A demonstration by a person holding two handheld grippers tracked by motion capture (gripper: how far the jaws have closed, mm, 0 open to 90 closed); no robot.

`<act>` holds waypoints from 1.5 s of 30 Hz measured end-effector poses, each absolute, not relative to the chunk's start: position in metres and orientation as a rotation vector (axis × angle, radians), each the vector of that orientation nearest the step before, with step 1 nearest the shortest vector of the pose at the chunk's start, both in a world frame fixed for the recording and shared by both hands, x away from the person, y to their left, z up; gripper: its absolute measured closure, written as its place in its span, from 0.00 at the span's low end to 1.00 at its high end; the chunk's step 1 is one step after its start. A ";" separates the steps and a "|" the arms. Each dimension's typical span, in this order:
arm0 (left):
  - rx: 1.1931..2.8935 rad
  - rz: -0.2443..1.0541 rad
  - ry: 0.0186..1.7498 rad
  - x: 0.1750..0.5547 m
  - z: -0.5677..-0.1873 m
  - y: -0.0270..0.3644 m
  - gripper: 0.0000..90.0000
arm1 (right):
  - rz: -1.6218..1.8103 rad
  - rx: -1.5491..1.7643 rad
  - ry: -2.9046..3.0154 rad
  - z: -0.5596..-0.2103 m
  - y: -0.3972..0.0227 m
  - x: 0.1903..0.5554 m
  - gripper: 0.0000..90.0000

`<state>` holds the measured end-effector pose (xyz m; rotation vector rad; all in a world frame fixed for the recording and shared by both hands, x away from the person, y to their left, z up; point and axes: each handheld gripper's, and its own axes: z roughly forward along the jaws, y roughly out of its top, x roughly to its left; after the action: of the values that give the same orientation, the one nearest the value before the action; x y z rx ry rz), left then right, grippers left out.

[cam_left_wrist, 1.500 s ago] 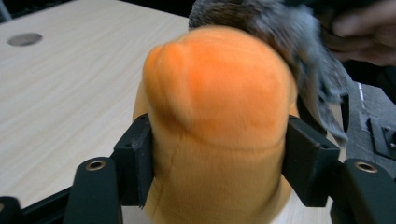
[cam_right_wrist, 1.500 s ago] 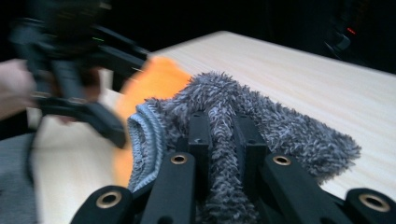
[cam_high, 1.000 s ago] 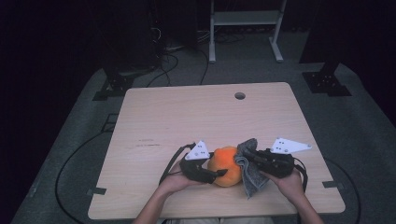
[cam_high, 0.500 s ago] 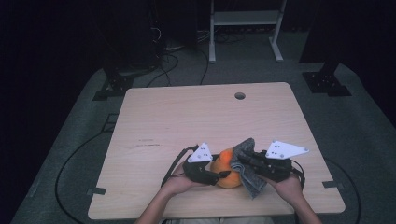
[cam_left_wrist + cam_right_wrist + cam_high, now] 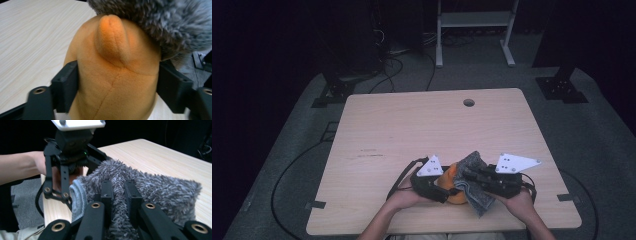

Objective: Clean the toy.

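Left gripper (image 5: 117, 82) clamping the orange plush toy (image 5: 112, 75) from both sides, jaws just reopening slightly while keeping hold of it. Right gripper (image 5: 117, 192) pinching a fold of grey fluffy cloth (image 5: 160, 192), draping it over the toy's top near the wooden table (image 5: 412, 130) front edge.

My high view looks forward and down on the table (image 5: 412, 130) from above my side. The left gripper view sits right up against the orange plush toy (image 5: 112, 82); the right gripper view is just as tight on the grey cloth (image 5: 160, 192). Both show toy-side table.
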<state>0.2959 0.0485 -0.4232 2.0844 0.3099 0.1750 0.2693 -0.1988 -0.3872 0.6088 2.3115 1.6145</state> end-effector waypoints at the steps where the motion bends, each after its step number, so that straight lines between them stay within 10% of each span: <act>1: 2.089 0.183 0.296 0.294 -0.424 0.048 0.33 | 1.597 0.602 2.319 -0.386 -0.198 0.270 0.88; 45: 2.131 0.171 0.222 0.293 -0.427 0.054 0.28 | 1.685 0.872 2.285 -0.407 -0.256 0.291 0.88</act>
<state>0.2933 0.0544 -0.4268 2.1307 0.2220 0.1715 0.2908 -0.2563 -0.4066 0.8715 2.2849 1.6853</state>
